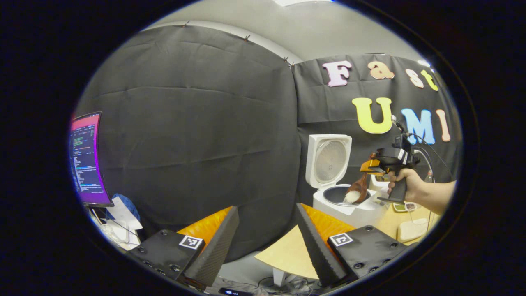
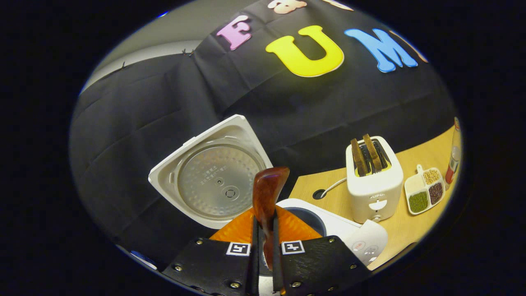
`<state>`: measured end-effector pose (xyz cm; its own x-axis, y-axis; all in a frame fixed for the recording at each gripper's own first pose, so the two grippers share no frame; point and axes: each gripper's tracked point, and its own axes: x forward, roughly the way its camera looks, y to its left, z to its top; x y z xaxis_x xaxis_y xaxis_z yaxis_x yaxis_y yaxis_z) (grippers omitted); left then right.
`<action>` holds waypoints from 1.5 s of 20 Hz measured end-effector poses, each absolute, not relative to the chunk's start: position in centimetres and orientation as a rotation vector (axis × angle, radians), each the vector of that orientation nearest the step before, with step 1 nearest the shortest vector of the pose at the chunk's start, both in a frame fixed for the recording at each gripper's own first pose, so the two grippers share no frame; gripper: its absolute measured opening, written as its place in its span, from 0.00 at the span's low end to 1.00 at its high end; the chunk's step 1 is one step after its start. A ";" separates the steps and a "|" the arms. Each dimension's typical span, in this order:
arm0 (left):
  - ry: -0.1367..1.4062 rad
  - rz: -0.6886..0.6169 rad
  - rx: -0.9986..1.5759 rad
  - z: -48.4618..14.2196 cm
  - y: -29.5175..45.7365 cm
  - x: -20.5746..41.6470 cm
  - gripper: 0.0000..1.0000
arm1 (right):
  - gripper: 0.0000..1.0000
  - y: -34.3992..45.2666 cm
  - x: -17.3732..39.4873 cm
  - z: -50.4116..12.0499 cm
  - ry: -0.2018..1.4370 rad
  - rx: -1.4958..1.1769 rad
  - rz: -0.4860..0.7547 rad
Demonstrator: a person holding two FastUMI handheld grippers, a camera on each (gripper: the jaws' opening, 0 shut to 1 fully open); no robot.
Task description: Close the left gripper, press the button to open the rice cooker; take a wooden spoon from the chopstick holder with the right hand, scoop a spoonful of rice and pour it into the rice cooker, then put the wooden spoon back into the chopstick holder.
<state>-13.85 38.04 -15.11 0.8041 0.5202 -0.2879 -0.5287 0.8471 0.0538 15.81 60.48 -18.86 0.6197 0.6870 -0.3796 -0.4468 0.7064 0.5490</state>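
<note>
Left gripper view: the left gripper point(image 1: 263, 242) hangs back off the table edge with its two fingers spread wide and nothing between them. Past them stands the cooker point(image 1: 349, 205) on the table point(image 1: 287, 255), its lid point(image 1: 328, 160) swung up and standing upright behind the pot. Over on the right, a hand point(image 1: 404, 181) holds the right gripper point(image 1: 368, 166), and from its fingers the spoon point(image 1: 356, 190) slants down, bowl right over the open pot with a white heap of rice point(image 1: 352, 196) in it. At the far left a lit monitor point(image 1: 85, 160) glows against the black cloth, with papers heaped below it.

Right gripper view: here the right gripper point(image 2: 265, 246) is clamped tight, both fingers pressed on the spoon's handle point(image 2: 267, 193), which sticks up between them toward the camera. The spoon's bowl is hidden below the fingers. Behind it is the raised lid point(image 2: 213, 181), metal inner plate facing us, and just right of the handle is the pot's dark opening point(image 2: 308, 220) and the white front of the cooker. Further right on the table stands a toaster point(image 2: 374, 185) with two slices poking out of the slots. Beside it lies a divided dish point(image 2: 425, 191) of grains and beans, and a bottle point(image 2: 452, 160) stands at the far edge.
</note>
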 end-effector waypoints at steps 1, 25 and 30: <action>0.299 0.563 -0.029 -15.2 38.1 -14.1 0.96 | 0.13 60.7 15.7 -18.6 0.580 0.371 0.692; 0.285 0.561 -0.004 -13.7 36.4 -14.7 0.92 | 0.13 61.6 13.3 -15.4 0.338 -0.087 0.843; 0.256 0.504 -0.003 -12.4 34.9 -12.0 0.96 | 0.13 57.8 14.2 -11.6 0.453 0.242 0.801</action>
